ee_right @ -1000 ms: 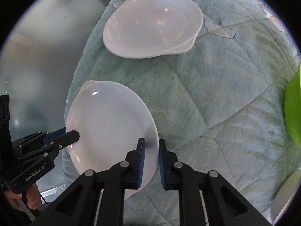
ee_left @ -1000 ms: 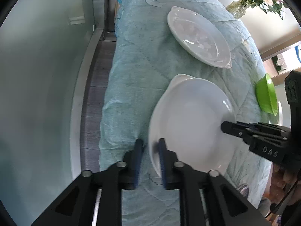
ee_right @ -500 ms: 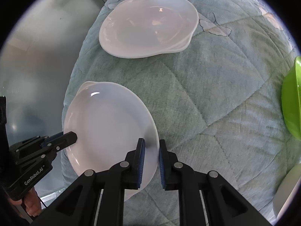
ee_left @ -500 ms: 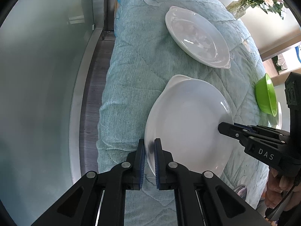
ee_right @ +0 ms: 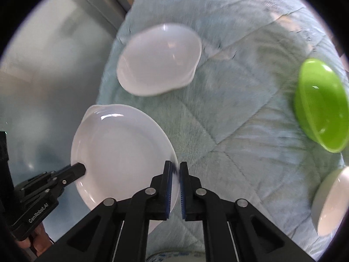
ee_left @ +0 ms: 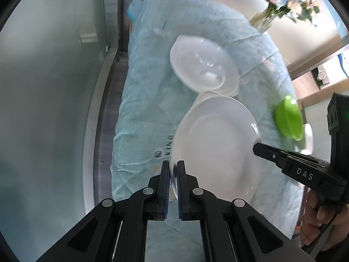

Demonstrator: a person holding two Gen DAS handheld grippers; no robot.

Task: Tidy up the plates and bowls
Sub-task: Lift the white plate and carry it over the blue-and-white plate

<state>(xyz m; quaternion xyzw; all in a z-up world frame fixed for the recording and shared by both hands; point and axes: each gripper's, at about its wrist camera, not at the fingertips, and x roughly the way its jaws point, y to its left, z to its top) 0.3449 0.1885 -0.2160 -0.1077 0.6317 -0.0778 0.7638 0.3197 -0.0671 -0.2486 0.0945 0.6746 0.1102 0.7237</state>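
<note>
A white plate [ee_left: 218, 148] is held in the air above the light blue quilted table cover [ee_left: 152, 87]. My left gripper [ee_left: 173, 172] is shut on its near rim. My right gripper [ee_right: 176, 170] is shut on the opposite rim, and its fingers show at the right in the left wrist view [ee_left: 261, 148]. The plate also shows in the right wrist view [ee_right: 122, 152], with the left gripper's fingers [ee_right: 76, 169] on its left rim. A second white plate [ee_left: 202, 65] [ee_right: 159, 59] lies on the cover farther back.
A green bowl [ee_right: 320, 104] [ee_left: 288, 118] lies tilted on the cover at the right. A white bowl [ee_right: 331, 200] sits at the right edge near me. A vase of pink flowers [ee_left: 272, 2] stands at the far end. A glass wall [ee_left: 54, 98] runs along the left.
Both grippers have lifted the plate off the cover and carried it toward the far plate. The background is now blurred by motion. The left gripper's jaws closed tighter on the rim.
</note>
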